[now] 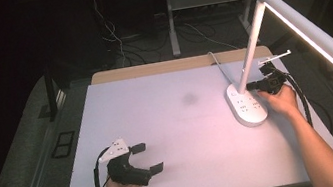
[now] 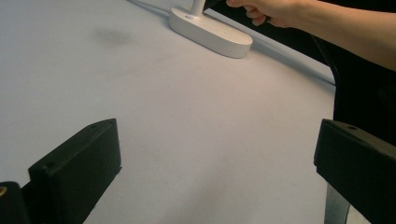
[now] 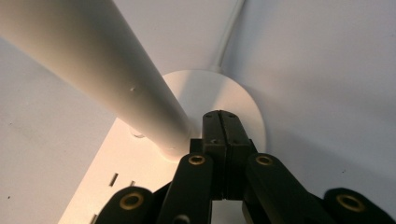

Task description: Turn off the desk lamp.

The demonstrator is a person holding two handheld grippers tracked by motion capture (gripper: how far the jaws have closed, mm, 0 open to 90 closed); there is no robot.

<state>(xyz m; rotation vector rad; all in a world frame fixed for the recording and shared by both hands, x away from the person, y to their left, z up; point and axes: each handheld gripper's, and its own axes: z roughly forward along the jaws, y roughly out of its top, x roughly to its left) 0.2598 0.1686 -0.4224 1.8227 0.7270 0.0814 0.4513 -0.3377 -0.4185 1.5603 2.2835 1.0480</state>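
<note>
High view gives me the white desk lamp (image 1: 247, 106) at the table's (image 1: 169, 123) far right, its light bar on. My right gripper (image 1: 253, 86) sits pressed together, empty, tips against the lamp's stem just above the base. My left gripper (image 1: 147, 157) hovers near the front edge, jaws spread wide.

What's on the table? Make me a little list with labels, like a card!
Table: white top, with a faint dark smudge
Lamp: white desk lamp, switched on, base at the right side, slanted stem, long glowing head
Cord: white, runs from the lamp base toward the far edge
Left gripper: open, held low near the front edge
Right gripper: shut, tips at the bottom of the lamp stem, over the base
</note>
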